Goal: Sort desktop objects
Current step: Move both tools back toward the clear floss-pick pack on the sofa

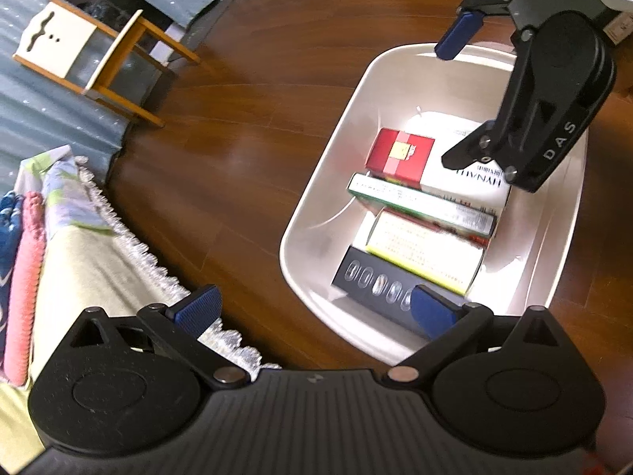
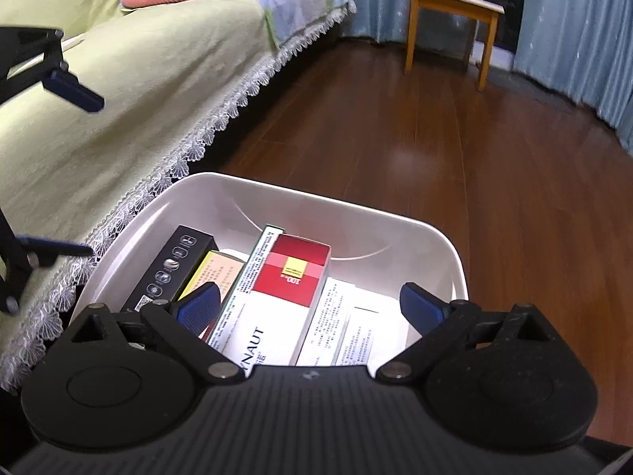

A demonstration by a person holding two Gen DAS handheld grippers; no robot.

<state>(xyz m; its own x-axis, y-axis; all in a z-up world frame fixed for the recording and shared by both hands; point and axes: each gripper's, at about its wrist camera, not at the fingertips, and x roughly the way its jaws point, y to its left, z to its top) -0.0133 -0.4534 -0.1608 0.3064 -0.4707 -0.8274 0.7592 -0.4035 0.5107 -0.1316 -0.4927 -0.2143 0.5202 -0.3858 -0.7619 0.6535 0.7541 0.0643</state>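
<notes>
Over the white bin (image 2: 443,245), both grippers, left (image 1: 316,308) and right (image 2: 310,308), are hovering wide open and empty; the right is hiding what may be more boxes beneath the red box (image 2: 292,273).

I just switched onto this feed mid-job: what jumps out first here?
A white bin on the dark wood floor, packed with boxes; a red box lies on top near the middle. Both tools hang open and empty over it, the right tool above the boxes, the left tool at the bin's near edge by the fringed sofa cover.
</notes>
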